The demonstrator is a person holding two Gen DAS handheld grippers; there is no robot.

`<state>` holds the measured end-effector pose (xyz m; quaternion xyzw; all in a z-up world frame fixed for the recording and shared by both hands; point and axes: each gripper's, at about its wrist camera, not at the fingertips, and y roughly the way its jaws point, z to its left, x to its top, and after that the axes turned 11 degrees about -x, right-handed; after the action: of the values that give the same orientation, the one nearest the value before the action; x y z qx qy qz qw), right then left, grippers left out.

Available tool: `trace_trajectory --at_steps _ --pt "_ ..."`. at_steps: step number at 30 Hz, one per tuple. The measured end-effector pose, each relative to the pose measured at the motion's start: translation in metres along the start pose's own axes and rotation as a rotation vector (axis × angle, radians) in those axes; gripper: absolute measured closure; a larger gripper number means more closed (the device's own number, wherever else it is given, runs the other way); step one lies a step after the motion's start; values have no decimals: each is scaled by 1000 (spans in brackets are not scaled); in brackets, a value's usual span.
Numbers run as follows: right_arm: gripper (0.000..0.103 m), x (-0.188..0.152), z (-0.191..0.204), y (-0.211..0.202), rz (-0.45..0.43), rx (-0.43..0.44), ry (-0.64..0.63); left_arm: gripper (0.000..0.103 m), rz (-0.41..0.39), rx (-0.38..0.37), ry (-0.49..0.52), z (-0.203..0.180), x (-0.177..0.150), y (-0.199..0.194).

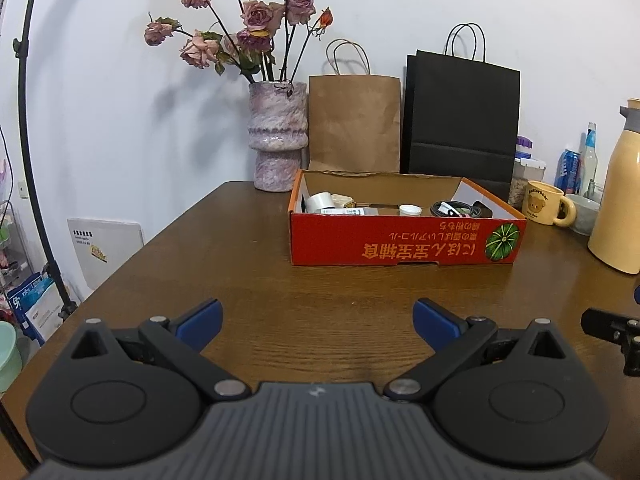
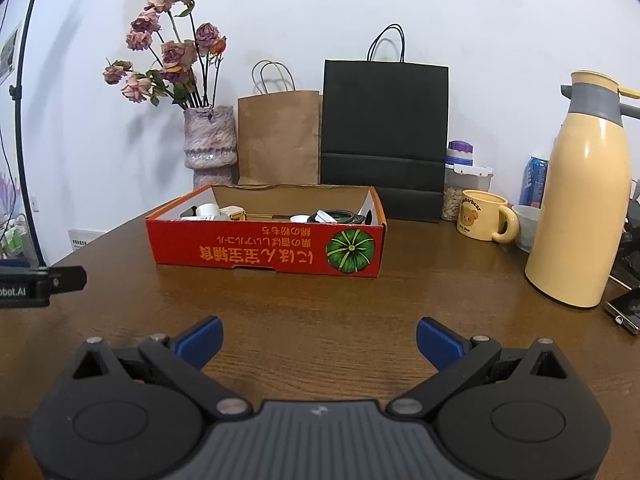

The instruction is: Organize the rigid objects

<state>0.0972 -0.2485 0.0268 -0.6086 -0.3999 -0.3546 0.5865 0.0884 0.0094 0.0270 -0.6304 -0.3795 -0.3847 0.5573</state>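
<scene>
A purple vase [image 1: 277, 136] of dried roses stands at the back of the wooden surface [image 1: 248, 280]. Right of it, the red cardboard box [image 1: 404, 240] holds small items, among them a tape roll [image 1: 320, 201], a white cap [image 1: 410, 210] and a coiled cable [image 1: 452, 208]. The box sits well ahead of the left hand-held gripper [image 1: 318, 320] and the right hand-held gripper [image 2: 319, 338], both spread wide and empty.

a shallow red cardboard box [image 1: 404, 240] sits open-topped on the wooden table, toward the far side, its long printed face turned to the near edge — the lettering and a green pumpkin picture read upside down. inside, at the left end, a white tape roll [image 1: 319, 201] lies beside a small cream-coloured container [image 1: 342, 201]. near the middle sits a small white cap [image 1: 410, 210] (round, low). at the right end lies a coiled black cable [image 1: 452, 208]. the rest of the contents are hidden behind the box's front wall.
</scene>
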Motion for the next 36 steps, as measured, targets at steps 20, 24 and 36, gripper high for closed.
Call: trace_trajectory --at_steps 20,24,36 --pt "0 0 -1 -8 -2 -8 0 0 -11 3 5 -1 0 -9" --pt "0 1 -1 -8 -2 -8 -1 0 -11 2 6 -1 0 -10" --pt "0 0 -1 -8 -2 -8 -1 0 -12 0 4 -2 0 -12"
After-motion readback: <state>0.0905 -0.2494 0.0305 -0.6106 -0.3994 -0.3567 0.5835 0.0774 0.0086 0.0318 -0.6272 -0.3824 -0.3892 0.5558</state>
